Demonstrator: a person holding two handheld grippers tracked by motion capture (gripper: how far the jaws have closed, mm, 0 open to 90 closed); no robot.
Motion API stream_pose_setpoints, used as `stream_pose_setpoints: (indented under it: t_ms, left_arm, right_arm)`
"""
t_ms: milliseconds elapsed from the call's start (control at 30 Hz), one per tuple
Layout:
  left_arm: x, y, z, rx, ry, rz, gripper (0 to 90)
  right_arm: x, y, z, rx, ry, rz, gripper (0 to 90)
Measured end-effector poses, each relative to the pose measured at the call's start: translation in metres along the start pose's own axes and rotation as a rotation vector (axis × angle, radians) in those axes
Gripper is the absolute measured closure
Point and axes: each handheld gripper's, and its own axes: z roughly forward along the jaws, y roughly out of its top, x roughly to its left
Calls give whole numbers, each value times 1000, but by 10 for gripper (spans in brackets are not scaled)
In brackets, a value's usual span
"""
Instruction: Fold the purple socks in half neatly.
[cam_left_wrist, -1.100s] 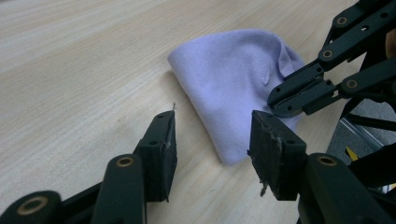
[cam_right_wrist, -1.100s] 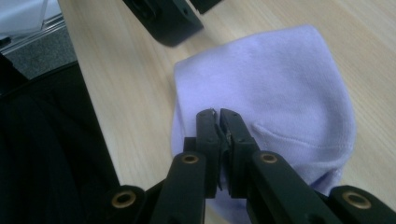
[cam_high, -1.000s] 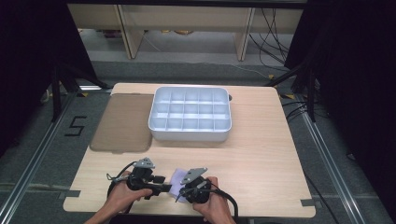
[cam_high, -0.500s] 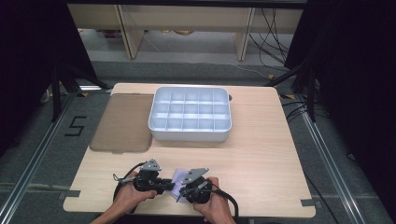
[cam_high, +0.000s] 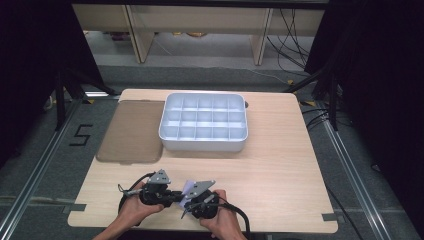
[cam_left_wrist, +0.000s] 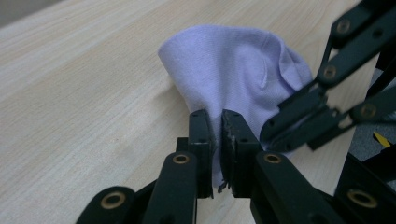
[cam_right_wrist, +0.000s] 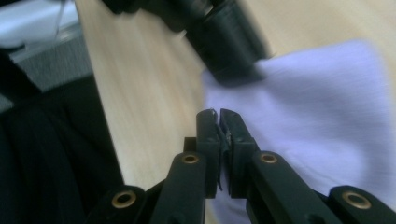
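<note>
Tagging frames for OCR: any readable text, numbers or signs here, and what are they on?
"5": dark marking on the grey floor left of the table, in the high view.
Nothing else readable: none on the white divided tray, the brown mat or the lilac cloth.

soft matt lilac cloth (cam_left_wrist: 233, 70) on smooth pale wood-grain table (cam_left_wrist: 84, 93).

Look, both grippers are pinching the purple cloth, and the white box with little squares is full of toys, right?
Not quite. Both grippers, left and right, do pinch the purple cloth, but the white box is empty: the high view shows bare compartments.
</note>
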Motion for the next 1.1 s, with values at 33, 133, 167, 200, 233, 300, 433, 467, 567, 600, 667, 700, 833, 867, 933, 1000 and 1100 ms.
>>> stream_pose_setpoints:
  t_ms: [33,133,167,200,233,300,433,467,567,600,667,700,833,867,933,1000,1100]
  left_arm:
    - [0,0,0,2,0,2,825]
    - [0,1,-1,11,4,10,823]
    - [1,1,-1,12,4,24,823]
    - [0,1,-1,11,5,23,822]
    - [1,2,-1,16,10,35,823]
    - [1,2,-1,15,11,36,825]
    - [0,1,-1,8,12,18,826]
    - [0,1,-2,9,12,19,826]
    - [1,1,-4,7,8,35,826]
    - [1,1,-4,3,11,29,825]
    - [2,1,-6,2,11,37,825]
    - [1,1,-6,1,10,19,824]
    - [1,2,-8,-2,17,44,823]
    - [0,2,-8,-5,14,44,823]
    - [-2,3,-9,-8,20,42,823]
    - [-4,4,-10,-18,21,49,822]
    - [-10,7,-12,-55,5,55,821]
  right_arm:
    - [-5,2,-3,-24,-14,0,873]
    - [-21,9,-10,-48,-69,28,875]
    - [-29,10,-9,-52,-89,24,878]
    - [-34,11,-6,-47,-97,26,880]
    - [-37,11,-3,-40,-95,15,883]
    - [-40,10,6,-2,-119,17,889]
    - [-42,9,5,0,-98,15,884]
    - [-43,9,4,-10,-98,7,878]
    - [-44,10,-9,-45,-119,18,875]
    - [-44,9,-12,-66,-135,27,873]
    - [-42,5,-25,-78,-125,53,869]
    - [-40,2,-29,-80,-124,64,867]
    - [-31,-10,-33,-52,-83,69,860]
    - [-29,-13,-31,-38,-68,54,859]
    - [-28,-15,-26,-10,-59,47,857]
    - [-28,-15,-17,13,-54,42,861]
    - [-28,-14,-12,4,-58,62,866]
